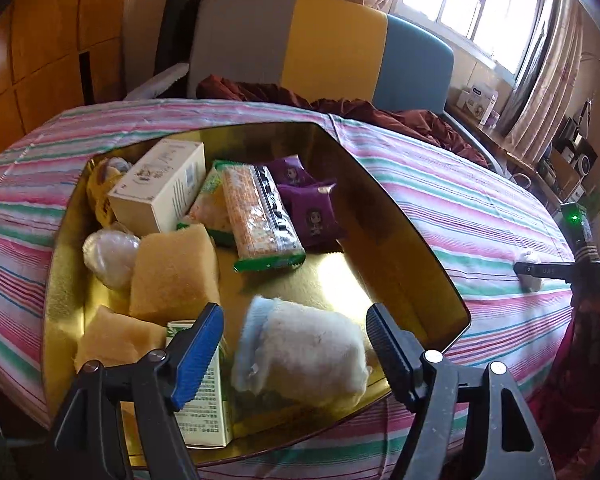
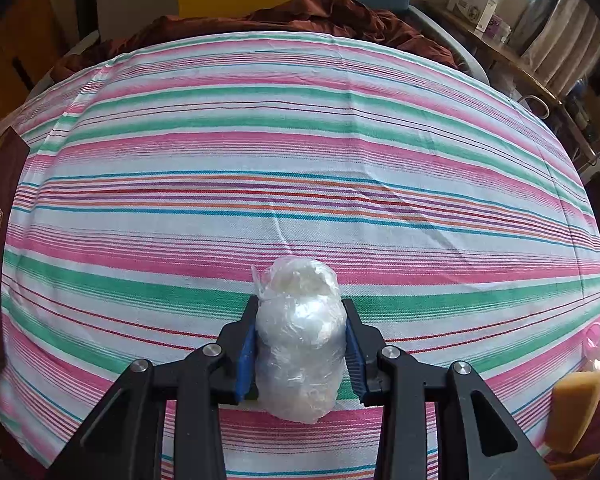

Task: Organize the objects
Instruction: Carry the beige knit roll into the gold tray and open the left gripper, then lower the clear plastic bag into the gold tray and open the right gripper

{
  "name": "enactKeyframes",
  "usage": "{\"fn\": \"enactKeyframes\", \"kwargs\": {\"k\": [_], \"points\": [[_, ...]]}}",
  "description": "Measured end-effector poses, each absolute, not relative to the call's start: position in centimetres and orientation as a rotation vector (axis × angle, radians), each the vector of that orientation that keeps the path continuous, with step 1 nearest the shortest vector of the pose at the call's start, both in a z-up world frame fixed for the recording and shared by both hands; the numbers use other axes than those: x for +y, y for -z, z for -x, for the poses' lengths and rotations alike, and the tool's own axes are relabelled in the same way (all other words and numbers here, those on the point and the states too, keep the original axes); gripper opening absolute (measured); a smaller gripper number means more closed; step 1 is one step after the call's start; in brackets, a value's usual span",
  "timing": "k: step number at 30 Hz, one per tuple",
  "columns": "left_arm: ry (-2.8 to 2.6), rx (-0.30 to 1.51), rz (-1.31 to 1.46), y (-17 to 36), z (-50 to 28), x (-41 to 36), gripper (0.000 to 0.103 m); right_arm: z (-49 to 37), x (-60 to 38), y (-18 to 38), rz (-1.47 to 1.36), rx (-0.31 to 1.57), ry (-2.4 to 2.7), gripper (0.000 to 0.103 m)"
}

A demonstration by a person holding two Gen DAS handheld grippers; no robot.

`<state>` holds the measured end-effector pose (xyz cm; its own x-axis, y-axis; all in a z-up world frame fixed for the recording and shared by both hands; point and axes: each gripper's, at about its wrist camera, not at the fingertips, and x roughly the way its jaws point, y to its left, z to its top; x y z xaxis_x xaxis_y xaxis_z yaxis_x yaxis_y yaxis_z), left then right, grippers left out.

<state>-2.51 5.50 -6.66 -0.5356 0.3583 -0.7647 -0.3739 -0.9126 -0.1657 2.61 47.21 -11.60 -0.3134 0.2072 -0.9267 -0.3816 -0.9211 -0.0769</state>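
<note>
Left hand-held gripper (image 1: 294,354) is held spread above the gold box (image 1: 416,240), with a fluffy white-and-blue cloth bundle (image 1: 304,350) lying loose between its fingers, inside the box. Right hand-held gripper (image 2: 300,346) is pinched on a plastic-wrapped white bundle (image 2: 300,336), beside the box on the striped bedsheet (image 2: 300,152). The wrapped bundle should be lifted without crushing and set in a free corner. Inside the box are counted: two yellow sponges (image 1: 172,272), two purple packets (image 1: 312,208), one white carton (image 1: 160,188).
</note>
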Motion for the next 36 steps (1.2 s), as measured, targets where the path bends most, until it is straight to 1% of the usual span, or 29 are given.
{"fn": "enactKeyframes", "kwargs": {"k": [8,11,14,17,24,31,36], "points": [[-2.542,0.097,1.149,4.9,1.8,5.3,0.075,-2.6,47.0,11.5,1.572,0.215,-2.287,0.037],[-2.568,0.094,1.131,4.4,1.7,4.9,0.075,-2.6,46.6,11.4,1.579,0.241,-2.321,0.037],[-2.593,0.097,1.118,4.0,1.7,4.6,0.075,-2.5,45.6,11.3,1.594,0.209,-2.342,0.037],[-2.612,0.086,1.111,3.8,1.7,4.2,0.075,-2.3,44.7,10.9,1.617,0.272,-2.379,0.037],[-2.653,0.064,1.121,3.6,1.7,3.2,0.075,-1.0,37.3,6.9,1.568,0.283,-2.617,0.037],[-2.692,0.016,1.124,3.4,2.0,1.9,0.075,0.9,27.2,2.8,1.522,0.23,-2.905,0.037],[-2.757,-0.003,1.122,2.9,2.1,0.1,0.075,2.1,21.1,2.4,1.543,0.158,-3.015,0.039]]}}
